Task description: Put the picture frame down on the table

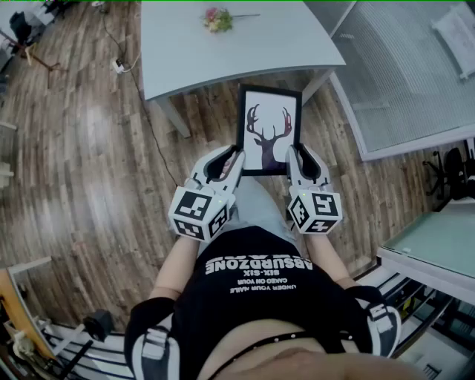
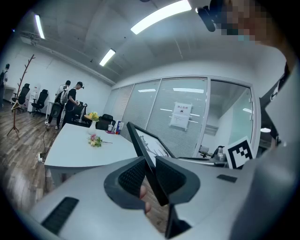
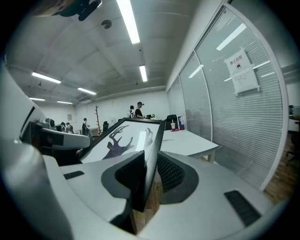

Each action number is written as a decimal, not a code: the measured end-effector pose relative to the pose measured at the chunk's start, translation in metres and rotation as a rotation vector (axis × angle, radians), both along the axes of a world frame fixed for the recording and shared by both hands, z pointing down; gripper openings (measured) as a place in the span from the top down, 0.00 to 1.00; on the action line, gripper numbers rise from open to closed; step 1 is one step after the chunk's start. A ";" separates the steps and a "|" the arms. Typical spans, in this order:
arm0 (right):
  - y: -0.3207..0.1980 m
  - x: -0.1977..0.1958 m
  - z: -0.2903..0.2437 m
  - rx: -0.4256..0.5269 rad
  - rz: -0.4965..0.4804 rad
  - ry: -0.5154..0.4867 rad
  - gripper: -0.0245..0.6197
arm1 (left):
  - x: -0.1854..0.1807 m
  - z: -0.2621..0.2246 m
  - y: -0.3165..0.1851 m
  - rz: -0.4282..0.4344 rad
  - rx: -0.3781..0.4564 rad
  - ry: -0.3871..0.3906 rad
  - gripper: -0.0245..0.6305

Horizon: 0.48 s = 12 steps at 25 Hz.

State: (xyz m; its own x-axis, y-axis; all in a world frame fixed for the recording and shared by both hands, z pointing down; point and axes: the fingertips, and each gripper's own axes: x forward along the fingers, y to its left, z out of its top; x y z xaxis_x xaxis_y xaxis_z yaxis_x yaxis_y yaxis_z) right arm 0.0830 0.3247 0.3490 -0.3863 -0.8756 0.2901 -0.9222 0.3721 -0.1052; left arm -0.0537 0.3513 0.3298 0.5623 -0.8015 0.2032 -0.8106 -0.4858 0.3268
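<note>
The picture frame is held off the counter, over the wooden floor, in front of the person's body. It is carried between the two tools, with its picture side turned up toward the head camera. A black border is seen around a white sheet printed with a dark antlered deer head.

The left tool is closed on the frame's left side near its lower corner. In the left gripper view the black edge of the frame is pinched between the ribbed pads of that tool, with no gap on either side. The right tool is closed in the same way on the frame's right side. In the right gripper view the frame edge is clamped between the jaws of that tool.

In the head view the frame's far end is seen just short of the counter's near edge, not touching it. A small bunch of flowers lies toward the counter's far edge, well apart from the frame. A glass partition with blinds stands beyond the counter's right edge. Several people are seen standing past the counter's far end in the left gripper view.
</note>
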 end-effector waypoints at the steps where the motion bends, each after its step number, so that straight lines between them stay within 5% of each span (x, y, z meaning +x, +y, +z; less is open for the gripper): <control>1: 0.000 -0.001 0.000 0.006 0.002 0.000 0.81 | -0.001 0.000 0.001 0.001 0.006 0.000 0.83; 7: -0.001 -0.003 0.002 0.046 0.015 0.006 0.81 | -0.003 0.006 -0.001 0.011 0.032 -0.005 0.83; 12: -0.057 -0.002 0.000 0.063 0.029 0.003 0.81 | -0.003 0.004 -0.058 0.017 0.034 -0.019 0.83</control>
